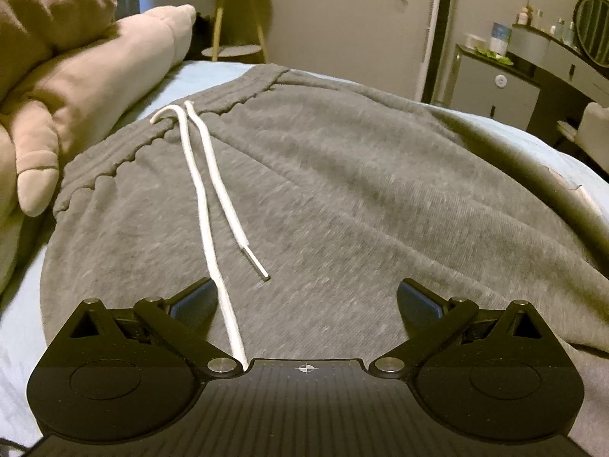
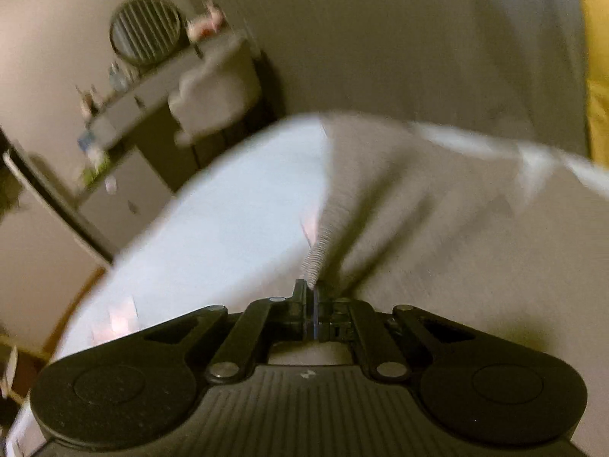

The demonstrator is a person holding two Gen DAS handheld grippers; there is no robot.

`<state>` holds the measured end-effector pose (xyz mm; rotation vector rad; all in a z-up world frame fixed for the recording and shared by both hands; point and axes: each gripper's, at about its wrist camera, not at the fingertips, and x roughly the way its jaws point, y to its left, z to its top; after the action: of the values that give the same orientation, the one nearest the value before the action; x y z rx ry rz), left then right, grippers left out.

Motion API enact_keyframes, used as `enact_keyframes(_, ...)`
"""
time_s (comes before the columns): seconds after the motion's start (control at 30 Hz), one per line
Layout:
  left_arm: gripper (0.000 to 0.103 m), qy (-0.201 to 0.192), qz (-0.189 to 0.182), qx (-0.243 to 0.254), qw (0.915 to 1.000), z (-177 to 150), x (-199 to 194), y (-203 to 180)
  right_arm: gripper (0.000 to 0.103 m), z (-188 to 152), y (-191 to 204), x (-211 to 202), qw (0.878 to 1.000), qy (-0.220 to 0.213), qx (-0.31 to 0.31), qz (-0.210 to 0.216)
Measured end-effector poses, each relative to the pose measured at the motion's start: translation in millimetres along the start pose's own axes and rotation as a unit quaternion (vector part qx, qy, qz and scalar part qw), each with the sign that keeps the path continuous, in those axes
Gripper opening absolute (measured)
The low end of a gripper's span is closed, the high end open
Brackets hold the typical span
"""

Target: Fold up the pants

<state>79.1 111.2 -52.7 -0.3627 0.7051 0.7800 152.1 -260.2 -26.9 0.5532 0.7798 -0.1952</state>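
pants (image 1: 323, 175) spread just ahead of left claw (image 1: 304, 301), its jaws wide apart.
right claw (image 2: 314, 297), lower centre, pinches their ribbed cuff (image 2: 323, 240).

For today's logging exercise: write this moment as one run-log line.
left gripper: open above grey pants | right gripper: shut on ribbed cuff | bed sheet beneath
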Motion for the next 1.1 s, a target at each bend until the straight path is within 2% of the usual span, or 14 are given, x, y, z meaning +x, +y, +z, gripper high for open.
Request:
enact_keyframes(0.07,0.103,0.003,-0.002,-0.003,1.0000,0.5,-1.7,1.6,0.003,-21.6,-22.4,4.4,0.999,0.048,0.003,-0.009)
enact_keyframes(0.1,0.103,0.005,-0.004,-0.006,1.0000,0.5,-3.0,2.9,0.003,-23.9,-29.8,3.0,0.999,0.051,0.012,-0.014)
enact_keyframes(0.2,0.103,0.011,-0.009,-0.015,0.9998,-0.2,-6.7,6.4,0.008,-6.5,-32.1,-8.5,1.000,0.013,0.007,-0.015)
enact_keyframes(0.27,0.103,0.014,-0.010,-0.017,0.9997,-0.8,-8.3,7.3,0.013,10.5,-10.3,-9.4,0.997,-0.026,-0.066,-0.035)
enact_keyframes(0.33,0.103,0.017,-0.009,-0.017,0.9997,-1.3,-9.8,7.0,0.014,22.1,17.0,-3.1,0.985,-0.058,-0.156,-0.053)
enact_keyframes(0.4,0.103,0.018,-0.008,-0.015,0.9997,-2.0,-11.0,6.1,0.022,33.5,43.6,16.8,0.969,-0.064,-0.229,-0.066)
enact_keyframes(0.5,0.103,0.018,-0.006,-0.013,0.9997,-2.7,-11.0,5.5,0.026,42.7,65.0,51.0,0.958,-0.042,-0.267,-0.094)
enact_keyframes(0.6,0.103,0.017,-0.006,-0.013,0.9998,-3.6,-10.8,5.3,0.027,48.8,69.4,87.7,0.942,-0.015,-0.295,-0.161)
enact_keyframes(0.67,0.103,0.017,-0.004,-0.012,0.9998,-3.0,-10.0,4.0,0.027,56.2,56.1,86.4,0.954,-0.012,-0.253,-0.160)
enact_keyframes(0.73,0.103,0.018,-0.001,-0.008,0.9998,-3.0,-8.9,2.6,0.027,66.8,43.0,76.3,0.971,-0.018,-0.194,-0.139)
enact_keyframes(0.77,0.103,0.018,0.001,-0.006,0.9998,-3.3,-9.0,1.5,0.027,69.5,37.7,74.8,0.975,-0.019,-0.183,-0.129)
enact_keyframes(0.9,0.103,0.019,0.004,-0.001,0.9998,-3.0,-9.0,-0.1,0.018,59.2,22.6,76.1,0.966,-0.016,-0.226,-0.124)
enact_keyframes(0.97,0.103,0.019,0.000,-0.006,0.9998,-2.8,-10.4,2.1,0.008,57.3,6.2,64.2,0.973,-0.036,-0.197,-0.114)
enact_keyframes(1.1,0.103,0.020,-0.004,-0.011,0.9997,-2.2,-11.5,4.0,0.006,63.7,-20.0,36.6,0.987,-0.066,-0.114,-0.090)
